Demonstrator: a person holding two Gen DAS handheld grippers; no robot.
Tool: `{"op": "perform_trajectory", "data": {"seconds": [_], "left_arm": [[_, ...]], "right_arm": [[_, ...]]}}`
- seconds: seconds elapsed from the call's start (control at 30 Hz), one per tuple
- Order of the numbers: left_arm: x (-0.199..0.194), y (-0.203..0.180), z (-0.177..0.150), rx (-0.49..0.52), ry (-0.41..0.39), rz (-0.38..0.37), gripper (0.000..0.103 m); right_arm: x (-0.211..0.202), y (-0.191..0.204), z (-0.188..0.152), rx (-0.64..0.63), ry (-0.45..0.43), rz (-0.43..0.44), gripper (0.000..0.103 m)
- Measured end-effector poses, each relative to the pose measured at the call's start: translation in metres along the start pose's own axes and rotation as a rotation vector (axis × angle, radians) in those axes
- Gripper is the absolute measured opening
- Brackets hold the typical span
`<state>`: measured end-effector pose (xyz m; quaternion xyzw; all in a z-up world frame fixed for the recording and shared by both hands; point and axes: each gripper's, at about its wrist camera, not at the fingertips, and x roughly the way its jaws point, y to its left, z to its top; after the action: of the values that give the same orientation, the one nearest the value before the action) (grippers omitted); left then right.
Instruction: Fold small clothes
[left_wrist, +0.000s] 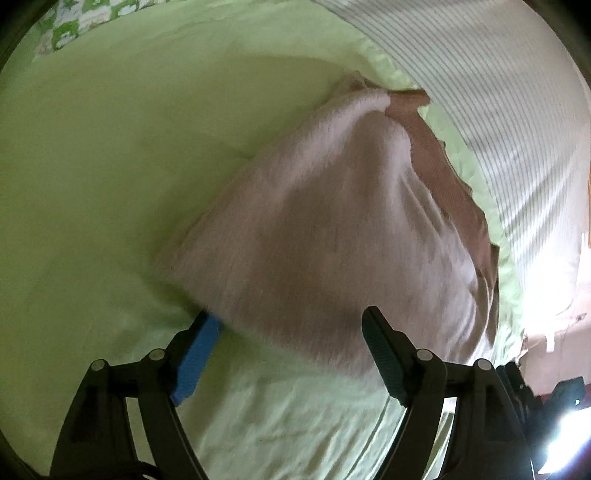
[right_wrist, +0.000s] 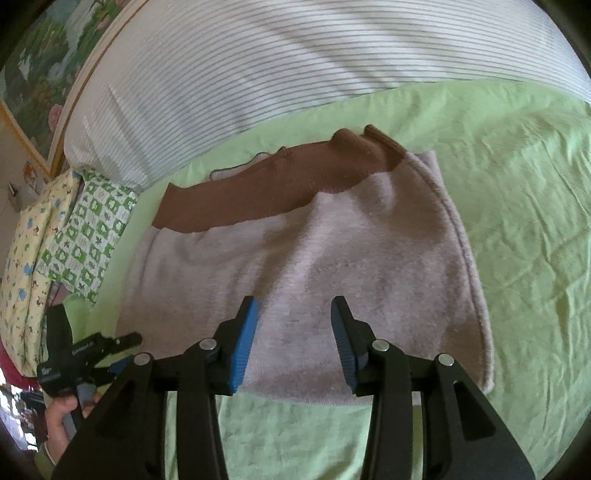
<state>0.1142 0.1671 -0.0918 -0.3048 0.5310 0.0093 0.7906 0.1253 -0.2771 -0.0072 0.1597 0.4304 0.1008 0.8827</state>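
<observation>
small garment (right_wrist: 325, 280) lies folded on the light green bed sheet (right_wrist: 517, 206), pale pinkish fleecy inner side up, brown outer fabric showing along its far edge in the right wrist view. in the left wrist view same garment (left_wrist: 332, 229) is blurred, brown strip on its right side, close to the sheet's frilled edge.

left gripper (left_wrist: 291, 321) jaws wide apart, holding nothing; both fingers sit at the near edge of the garment, left blue pad (left_wrist: 197, 360) at the garment's near corner, can't tell if it touches the cloth. right gripper (right_wrist: 293, 314) jaws also apart, a bit narrower, nothing between them; fingertips hang over the near part of the garment, contact can't be told.

white striped duvet (right_wrist: 258, 70) bunched behind the sheet, touching its far edge. green-and-white patterned pillow (right_wrist: 92, 236) left of the garment, yellowish printed cloth (right_wrist: 26, 258) beside it. in the right wrist view the left gripper (right_wrist: 122, 341) shows at lower left, near the garment's left edge, with the person's left hand (right_wrist: 62, 417) on its handle. flowery picture (right_wrist: 40, 66) on the wall at top left.
</observation>
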Motion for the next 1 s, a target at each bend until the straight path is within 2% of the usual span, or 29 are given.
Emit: {"op": "perform_trajectory", "data": {"seconds": [0.17, 0.27, 0.33, 0.43, 0.53, 0.57, 0.63, 0.7, 0.73, 0.77, 0.93, 1.0], "left_arm": [[0.006, 0.001, 0.013, -0.068, -0.032, -0.021, 0.080], [0.008, 0.000, 0.013, -0.071, -0.045, -0.017, 0.080], [0.008, -0.001, 0.014, -0.065, -0.050, -0.013, 0.080], [0.008, 0.000, 0.015, -0.086, -0.062, -0.030, 0.080], [0.008, 0.002, 0.018, -0.126, -0.087, -0.065, 0.080], [0.008, 0.001, 0.019, -0.129, -0.092, -0.070, 0.078], [0.008, -0.002, 0.021, -0.120, -0.102, -0.073, 0.064], [0.009, -0.008, 0.023, -0.095, -0.105, -0.072, 0.041], [0.008, -0.010, 0.023, -0.081, -0.111, -0.067, 0.037], [0.006, -0.012, 0.024, -0.064, -0.121, -0.063, 0.028], [-0.013, -0.024, 0.025, 0.003, -0.159, -0.078, 0.020], [-0.027, -0.041, 0.024, 0.064, -0.190, -0.088, 0.018]], "right_arm": [[0.031, 0.007, 0.014, -0.039, 0.035, 0.045, 0.043], [0.062, 0.000, 0.026, -0.008, 0.099, 0.075, 0.043], [0.077, -0.013, 0.037, 0.014, 0.100, 0.009, 0.043], [0.080, -0.043, 0.056, 0.102, 0.049, -0.094, 0.043], [0.067, -0.071, 0.066, 0.225, 0.002, -0.110, 0.043], [0.063, -0.074, 0.066, 0.234, -0.006, -0.109, 0.043], [0.054, -0.078, 0.063, 0.248, -0.019, -0.101, 0.043], [0.048, -0.080, 0.058, 0.256, -0.025, -0.087, 0.043], [0.045, -0.079, 0.056, 0.259, -0.027, -0.075, 0.043], [0.043, -0.079, 0.053, 0.258, -0.026, -0.064, 0.043], [0.040, -0.066, 0.043, 0.231, -0.010, -0.020, 0.043], [0.040, -0.058, 0.041, 0.214, -0.006, -0.016, 0.043]]}}
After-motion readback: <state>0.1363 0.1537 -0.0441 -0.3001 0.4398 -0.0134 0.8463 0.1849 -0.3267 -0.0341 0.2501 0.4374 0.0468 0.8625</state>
